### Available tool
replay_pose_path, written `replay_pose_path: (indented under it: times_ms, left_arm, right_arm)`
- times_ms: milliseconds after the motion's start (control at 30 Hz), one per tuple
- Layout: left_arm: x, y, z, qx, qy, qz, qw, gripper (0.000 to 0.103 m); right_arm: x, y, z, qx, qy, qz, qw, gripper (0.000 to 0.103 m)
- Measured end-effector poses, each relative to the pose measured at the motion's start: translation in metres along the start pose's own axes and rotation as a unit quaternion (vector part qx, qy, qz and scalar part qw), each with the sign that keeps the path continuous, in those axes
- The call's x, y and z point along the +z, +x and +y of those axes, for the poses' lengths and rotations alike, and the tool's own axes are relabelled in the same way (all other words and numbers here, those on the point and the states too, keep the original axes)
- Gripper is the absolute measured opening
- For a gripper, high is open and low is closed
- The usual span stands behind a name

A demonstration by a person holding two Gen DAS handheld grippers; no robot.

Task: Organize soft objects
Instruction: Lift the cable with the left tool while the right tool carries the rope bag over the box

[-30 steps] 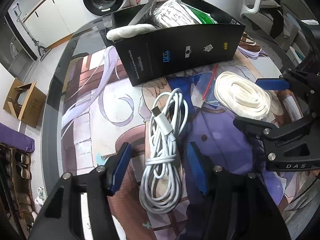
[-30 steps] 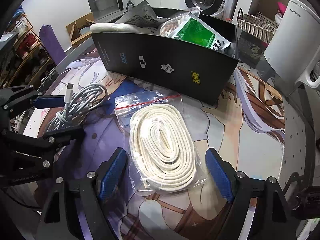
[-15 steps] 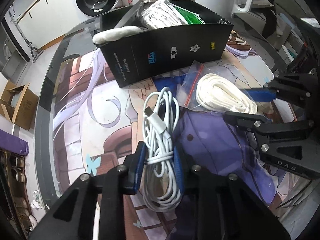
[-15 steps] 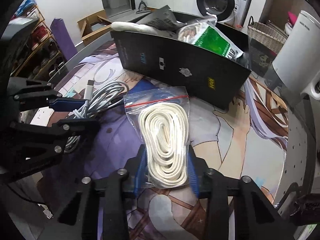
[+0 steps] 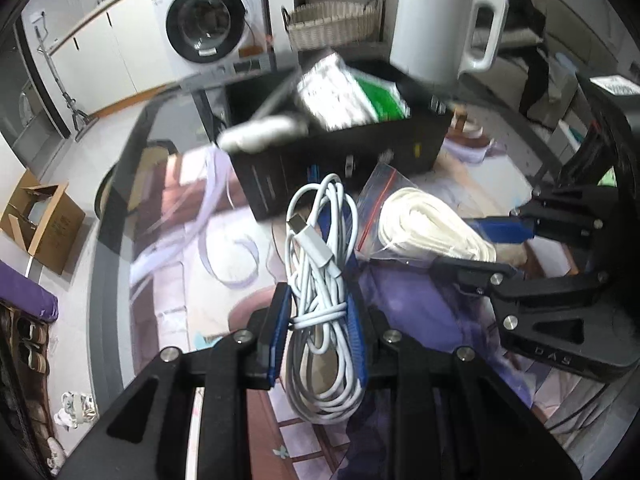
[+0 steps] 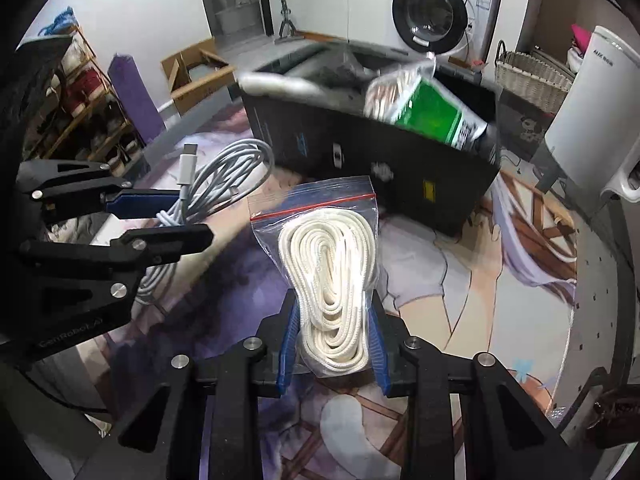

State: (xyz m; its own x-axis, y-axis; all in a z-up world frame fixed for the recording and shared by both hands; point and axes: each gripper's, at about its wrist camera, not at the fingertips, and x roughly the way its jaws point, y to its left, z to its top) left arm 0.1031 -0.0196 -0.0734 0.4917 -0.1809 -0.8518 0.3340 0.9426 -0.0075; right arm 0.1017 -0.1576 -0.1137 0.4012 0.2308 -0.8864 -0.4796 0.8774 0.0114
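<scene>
My left gripper is shut on a coiled white USB cable and holds it off the printed table mat. My right gripper is shut on a clear zip bag of white rope, also lifted. Each gripper shows in the other's view: the right one holding the rope bag, the left one holding the cable. A black open box stands behind both on the mat, holding a green-and-white packet, a white soft roll and other items.
The table's printed mat runs to a round edge. A white appliance with a handle stands behind the box on the right. A wicker basket, a washing machine, a cardboard box and shoe shelves surround the table.
Both grippers closed on their items a second ago. Since then they have lifted the cable and the rope bag off the mat and tilted up toward the black box.
</scene>
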Motion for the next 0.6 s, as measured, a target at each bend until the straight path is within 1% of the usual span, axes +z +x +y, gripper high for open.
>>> replay_pose_path:
  times_ms: [100,167,267,333,367,433,467,567,600]
  left_arm:
    - [0.005,-0.011,0.002,-0.006,-0.005,-0.024,0.9997,0.025]
    - [0.008,-0.021,0.002,-0.004,-0.003,-0.054,0.9985,0.025]
    - [0.009,-0.038,0.004,-0.004,-0.008,-0.097,0.9953,0.025]
    - [0.011,-0.048,0.005,-0.006,-0.013,-0.123,0.9923,0.025]
    - [0.011,-0.056,0.006,-0.002,-0.015,-0.143,0.9896,0.025]
    - [0.01,-0.066,0.008,0.006,-0.018,-0.171,0.9851,0.025]
    - [0.009,-0.072,0.009,0.008,-0.02,-0.186,0.9822,0.025]
    - [0.006,-0.091,0.01,0.026,-0.018,-0.236,0.9712,0.025]
    - [0.004,-0.1,0.01,0.038,-0.017,-0.256,0.9657,0.025]
  right_arm:
    - [0.004,-0.016,0.001,-0.003,0.007,-0.027,1.0,0.031]
    - [0.005,-0.026,0.002,-0.006,0.013,-0.046,0.999,0.031]
    - [0.007,-0.044,0.003,-0.012,0.022,-0.084,0.996,0.031]
    - [0.008,-0.06,0.004,-0.02,0.025,-0.122,0.992,0.031]
    - [0.009,-0.067,0.005,-0.024,0.022,-0.14,0.99,0.031]
    - [0.008,-0.082,0.008,-0.035,0.02,-0.171,0.985,0.031]
    - [0.008,-0.089,0.01,-0.034,0.02,-0.189,0.981,0.031]
    - [0.005,-0.113,0.014,-0.054,0.015,-0.248,0.967,0.031]
    - [0.003,-0.122,0.017,-0.07,0.01,-0.272,0.96,0.031]
